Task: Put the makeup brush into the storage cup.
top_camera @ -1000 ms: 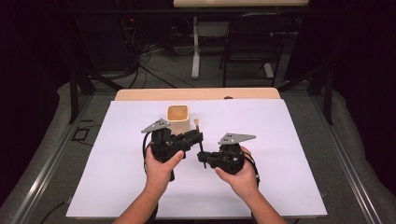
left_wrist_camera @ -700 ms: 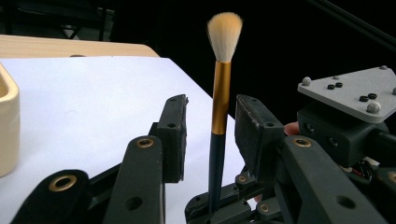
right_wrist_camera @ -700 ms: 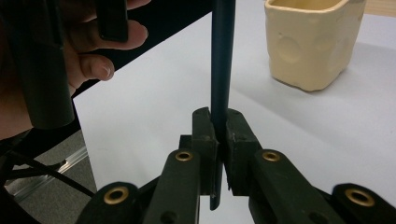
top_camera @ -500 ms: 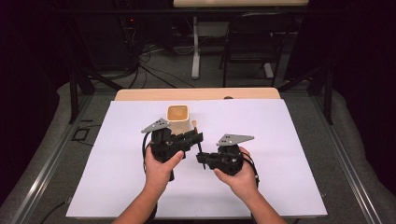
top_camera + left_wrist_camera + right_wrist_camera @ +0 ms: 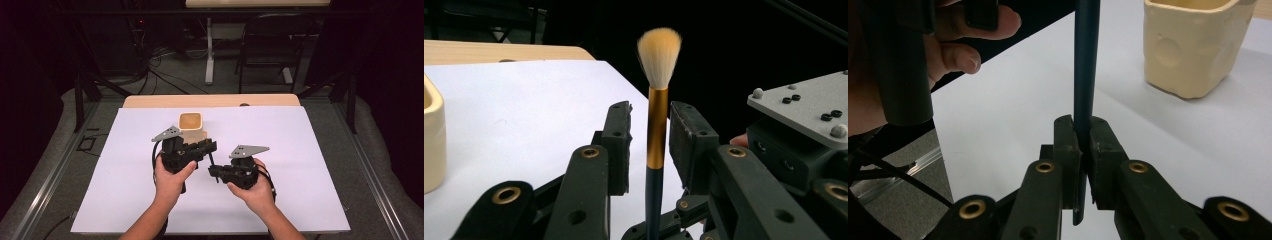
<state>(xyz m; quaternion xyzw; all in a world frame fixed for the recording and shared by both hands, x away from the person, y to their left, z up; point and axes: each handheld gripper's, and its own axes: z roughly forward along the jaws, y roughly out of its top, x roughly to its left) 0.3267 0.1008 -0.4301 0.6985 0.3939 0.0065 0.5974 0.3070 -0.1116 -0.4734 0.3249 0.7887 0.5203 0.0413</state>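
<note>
A makeup brush (image 5: 656, 125) with a gold ferrule, tan bristles and a dark handle (image 5: 1086, 60) stands upright between the two grippers. My right gripper (image 5: 1082, 122) is shut on the lower handle. My left gripper (image 5: 650, 107) is open, one pad on each side of the ferrule with a gap to both. In the high view the left gripper (image 5: 206, 146) sits just in front of a cream square cup (image 5: 190, 125), and the right gripper (image 5: 216, 172) is close to its right and nearer me. The thin handle (image 5: 213, 162) runs between them.
A white sheet (image 5: 310, 150) covers the table, with bare sheet on all sides of the hands. The cream cup (image 5: 1193, 45) stands close behind the brush. A wooden table edge (image 5: 210, 100) lies at the back, with a chair (image 5: 275, 45) and cables beyond it.
Both hands hold almost the same places. The right gripper with the brush has shifted very slightly toward the front edge.
</note>
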